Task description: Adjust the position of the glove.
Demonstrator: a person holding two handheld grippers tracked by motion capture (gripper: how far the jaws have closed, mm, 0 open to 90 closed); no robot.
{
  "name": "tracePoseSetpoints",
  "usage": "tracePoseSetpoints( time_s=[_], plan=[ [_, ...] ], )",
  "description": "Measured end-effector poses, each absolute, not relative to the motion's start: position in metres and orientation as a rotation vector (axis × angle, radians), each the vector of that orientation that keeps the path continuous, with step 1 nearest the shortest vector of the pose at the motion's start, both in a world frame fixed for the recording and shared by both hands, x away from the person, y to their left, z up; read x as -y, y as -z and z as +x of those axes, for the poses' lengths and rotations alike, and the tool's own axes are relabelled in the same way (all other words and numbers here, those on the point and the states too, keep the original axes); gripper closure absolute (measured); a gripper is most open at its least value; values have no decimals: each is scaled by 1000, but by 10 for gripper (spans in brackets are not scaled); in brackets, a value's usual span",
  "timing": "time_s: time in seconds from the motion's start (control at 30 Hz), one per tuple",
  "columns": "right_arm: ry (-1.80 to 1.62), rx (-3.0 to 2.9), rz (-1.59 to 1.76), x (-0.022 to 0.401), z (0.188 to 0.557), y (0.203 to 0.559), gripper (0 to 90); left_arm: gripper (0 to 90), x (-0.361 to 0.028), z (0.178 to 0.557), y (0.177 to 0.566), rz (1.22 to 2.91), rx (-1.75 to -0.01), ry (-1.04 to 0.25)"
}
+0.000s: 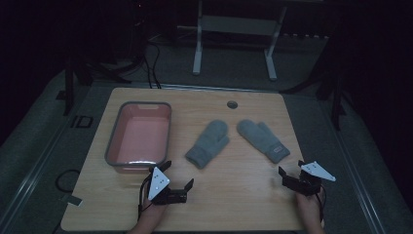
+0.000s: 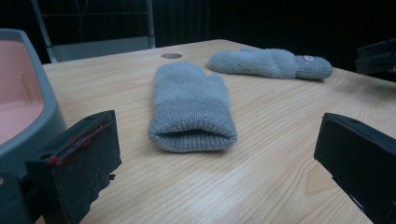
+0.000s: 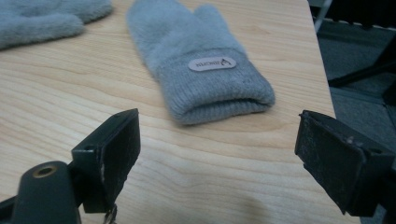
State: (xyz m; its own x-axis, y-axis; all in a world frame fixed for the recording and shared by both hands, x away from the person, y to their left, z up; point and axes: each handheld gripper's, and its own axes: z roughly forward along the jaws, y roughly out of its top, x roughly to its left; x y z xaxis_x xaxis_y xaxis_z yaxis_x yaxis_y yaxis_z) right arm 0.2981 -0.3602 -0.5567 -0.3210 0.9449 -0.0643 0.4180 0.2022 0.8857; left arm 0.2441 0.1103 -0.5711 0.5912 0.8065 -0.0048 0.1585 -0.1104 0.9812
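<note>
Both claws wide and empty, low over the near edge of the worktop [image 1: 243,195].

Your left claw [image 1: 176,179] sits just in front of the pink tub [image 1: 139,134], jaws spread wide, nothing between them. In the left gripper view it looks at the open cuff of the left mitten [image 2: 191,105], which lies flat mid-worktop, near the tub but apart from it. Your right claw [image 1: 291,171] is near the right edge, jaws equally wide, nothing held. The right gripper view has it facing the cuff of the right mitten [image 3: 196,60], label patch [image 3: 212,64] up, close ahead but not touching. From the high view the two grey mittens lie side by side, fingertips angled toward each other, cuffs toward you, small gap between them. Round hole [image 1: 232,104] in the worktop sits beyond them at the far edge.
</note>
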Motion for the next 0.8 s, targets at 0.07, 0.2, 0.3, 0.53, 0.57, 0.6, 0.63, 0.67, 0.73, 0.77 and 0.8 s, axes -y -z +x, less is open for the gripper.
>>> tracePoseSetpoints(
  time_s=[0.07, 0.2, 0.3, 0.53, 0.57, 0.6, 0.63, 0.67, 0.73, 0.77, 0.8],
  plan=[
    [-1056, -1834, 1279, 360, 298, 557, 139, 7, -109, 243, 571, 1627, -811, -681],
    [-1047, -1838, 1324, 362, 299, 557, 139, 7, -110, 243, 571, 1616, -816, -681],
    [-1051, -1913, 1335, 360, 301, 557, 140, 7, -111, 243, 571, 1606, -818, -679],
    [-1007, -2092, 1242, 345, 311, 547, 178, 7, -110, 242, 571, 1615, -806, -693],
    [-1007, -2092, 1242, 345, 311, 547, 178, 7, -108, 241, 571, 1619, -801, -707],
    [-1033, -2112, 1247, 344, 312, 546, 186, 7, -107, 240, 571, 1627, -791, -719],
    [-1049, -2124, 1236, 342, 313, 544, 195, 7, -106, 239, 571, 1630, -783, -730],
    [-1055, -2137, 1216, 340, 315, 542, 195, 7, -105, 239, 572, 1632, -777, -739],
    [-1040, -2166, 1169, 332, 320, 536, 179, 7, -105, 238, 572, 1639, -771, -743],
    [-1042, -2171, 1154, 330, 323, 535, 167, 7, -105, 238, 572, 1637, -773, -746],
    [-1042, -2171, 1154, 330, 323, 535, 167, 7, -105, 238, 572, 1636, -773, -743]
  ],
)
